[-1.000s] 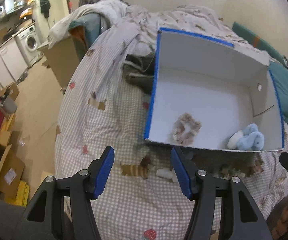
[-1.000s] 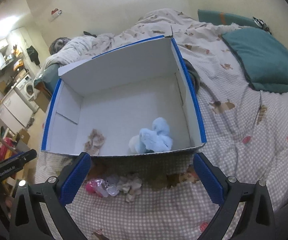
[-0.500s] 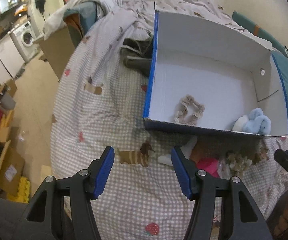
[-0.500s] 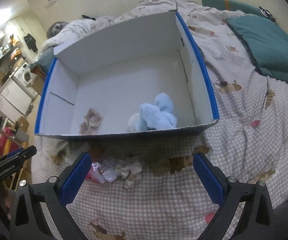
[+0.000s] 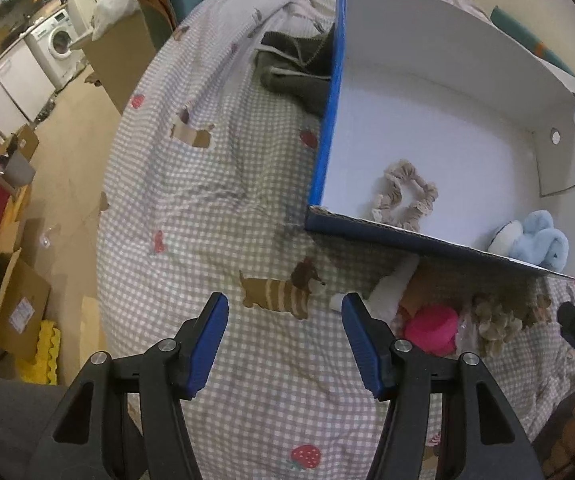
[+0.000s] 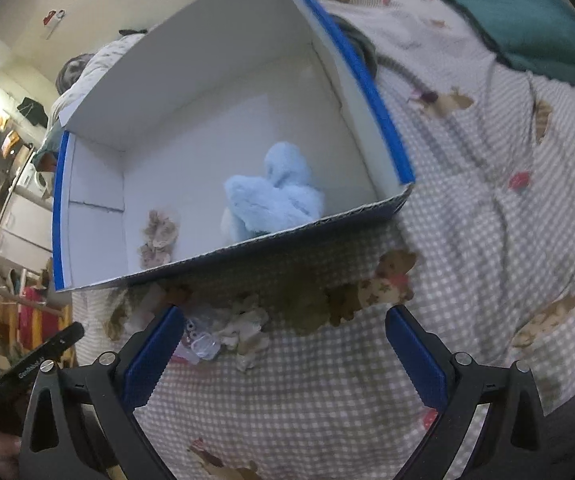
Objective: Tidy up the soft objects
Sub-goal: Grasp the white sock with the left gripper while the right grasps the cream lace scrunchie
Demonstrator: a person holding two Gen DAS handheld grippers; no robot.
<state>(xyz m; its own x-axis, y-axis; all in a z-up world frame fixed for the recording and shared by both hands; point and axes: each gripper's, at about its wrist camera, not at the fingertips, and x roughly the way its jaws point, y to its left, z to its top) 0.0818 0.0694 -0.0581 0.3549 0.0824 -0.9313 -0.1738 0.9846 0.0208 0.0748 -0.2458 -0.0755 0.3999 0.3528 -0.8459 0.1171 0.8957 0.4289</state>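
Nearest, the left gripper (image 5: 283, 338) hangs spread and empty over the gingham quilt (image 5: 223, 208), touching nothing; the right gripper (image 6: 285, 354) gapes wider, likewise empty. Just beyond lie a pink round plush (image 5: 431, 330), a beige frilly scrunchie (image 5: 495, 320) and a clear crinkly packet (image 6: 203, 346), bunched together; a pinch may well snag two at once, or the quilt. Farther off, the blue-edged white cardboard box (image 5: 329, 120) holds a tan scrunchie (image 5: 405, 194) and pale-blue fluffy toy (image 6: 275, 198).

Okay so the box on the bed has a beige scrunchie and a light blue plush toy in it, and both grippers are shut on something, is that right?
Not quite: both views show the left gripper and right gripper open and empty. The box does hold the scrunchie and blue plush.
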